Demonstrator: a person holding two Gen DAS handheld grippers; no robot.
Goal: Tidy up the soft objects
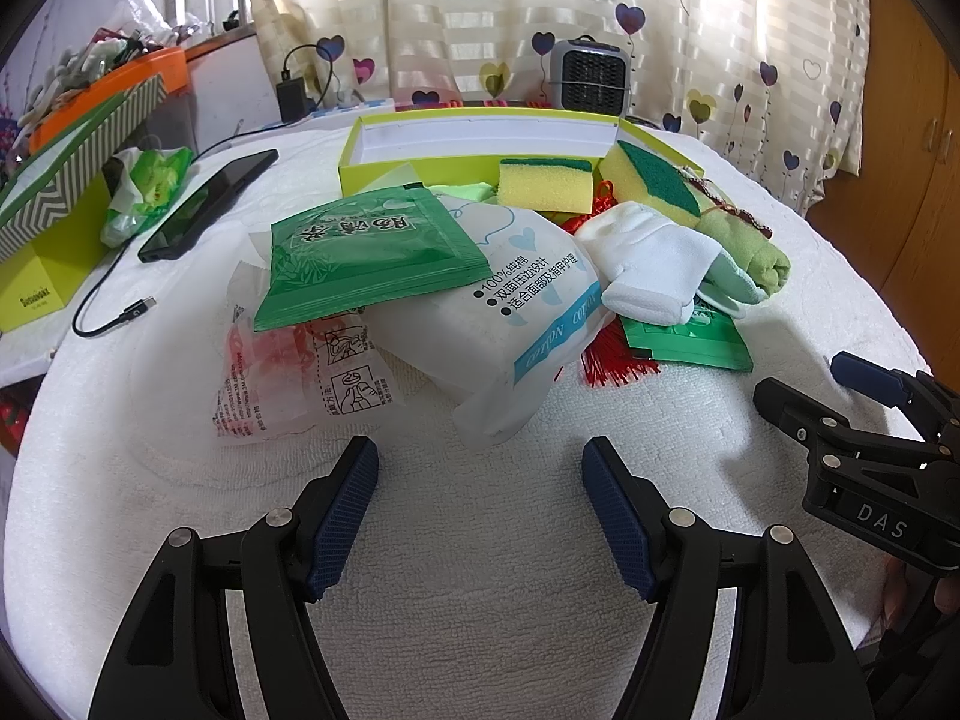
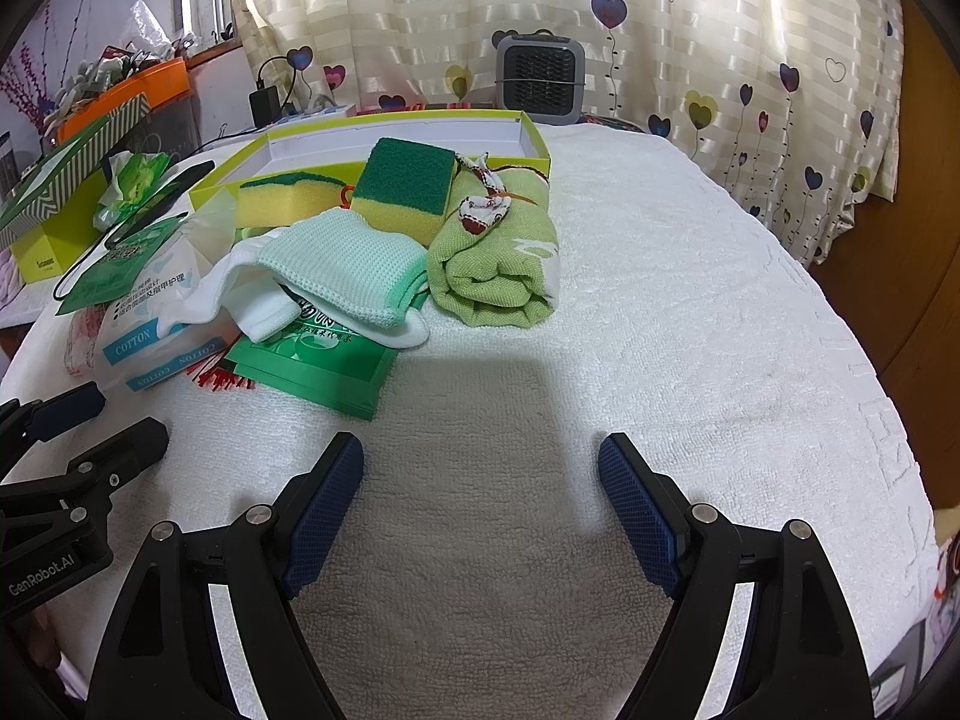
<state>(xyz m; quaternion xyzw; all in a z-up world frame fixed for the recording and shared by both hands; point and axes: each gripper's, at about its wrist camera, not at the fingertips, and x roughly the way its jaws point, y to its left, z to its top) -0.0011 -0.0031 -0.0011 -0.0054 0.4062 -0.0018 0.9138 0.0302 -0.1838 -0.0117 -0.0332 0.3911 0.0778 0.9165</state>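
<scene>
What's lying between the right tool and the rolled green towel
Only bare white table cover, partly in shadow. The right wrist view shows nothing resting between the open right tool and the rolled green towel; the green packet sits off to the left.

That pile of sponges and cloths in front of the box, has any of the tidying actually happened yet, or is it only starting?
It looks like only the start. The yellow-green box appears empty. Nothing is in hand: the left gripper and right gripper are both open over bare towel. Left to sort: two sponges, the rolled green cloth, the white glove, the cotton pad bag and green packets, all heaped in front of the box.
</scene>
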